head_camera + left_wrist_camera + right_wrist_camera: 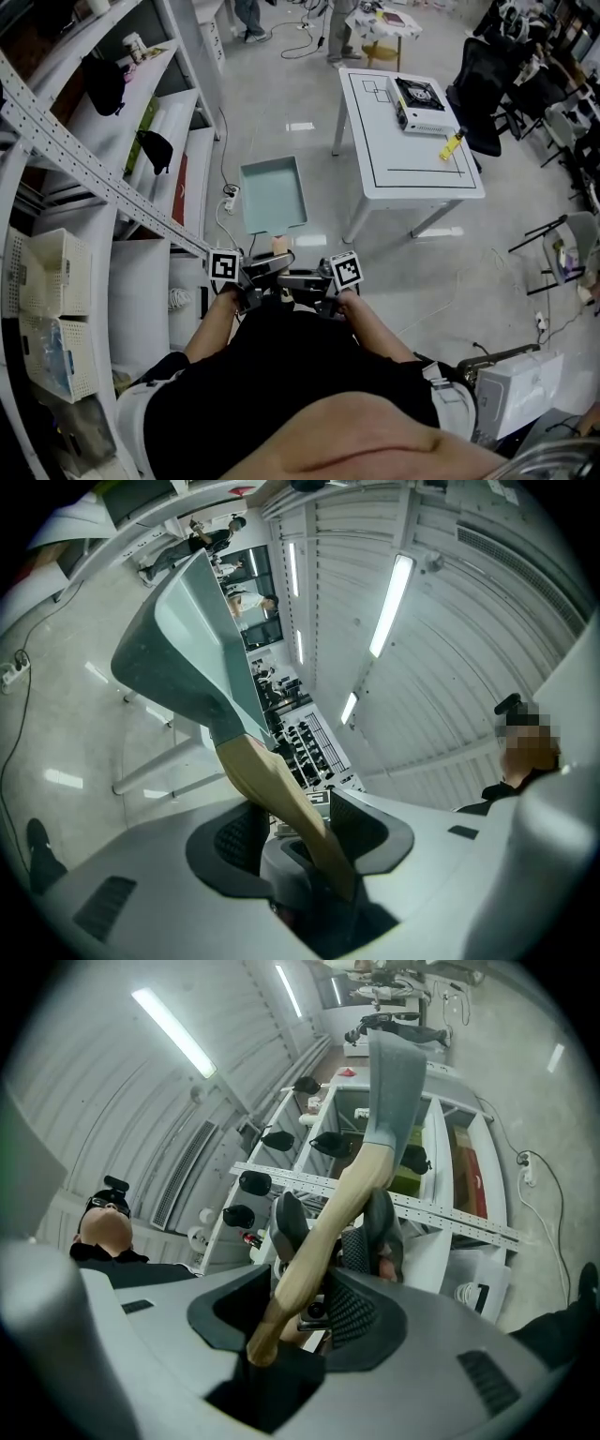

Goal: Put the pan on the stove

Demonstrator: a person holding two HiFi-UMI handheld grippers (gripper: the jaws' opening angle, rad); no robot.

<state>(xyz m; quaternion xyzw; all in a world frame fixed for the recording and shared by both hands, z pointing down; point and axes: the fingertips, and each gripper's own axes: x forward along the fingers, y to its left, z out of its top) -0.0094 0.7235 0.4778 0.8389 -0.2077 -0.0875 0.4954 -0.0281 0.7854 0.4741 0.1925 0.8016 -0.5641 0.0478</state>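
Observation:
I hold a teal rectangular pan (272,192) level above the floor by its wooden handle (278,246). My left gripper (251,284) and right gripper (317,284) sit side by side on that handle, close to my body. In the left gripper view the handle (272,789) runs between the pads of the left gripper (300,829) up to the pan (192,639). The right gripper view shows the handle (347,1194) crossing the right gripper (291,1314), with the left gripper's fingers (286,1222) clamped further up. A black-topped portable stove (419,97) stands on the white table (412,178) ahead to the right.
White shelving (141,141) with baskets (42,281) lines my left side. A power strip (228,199) and cable lie on the floor beside the pan. A yellow object (452,142) rests near the stove. Dark chairs (487,75) stand beyond the table, a white box (511,394) at lower right.

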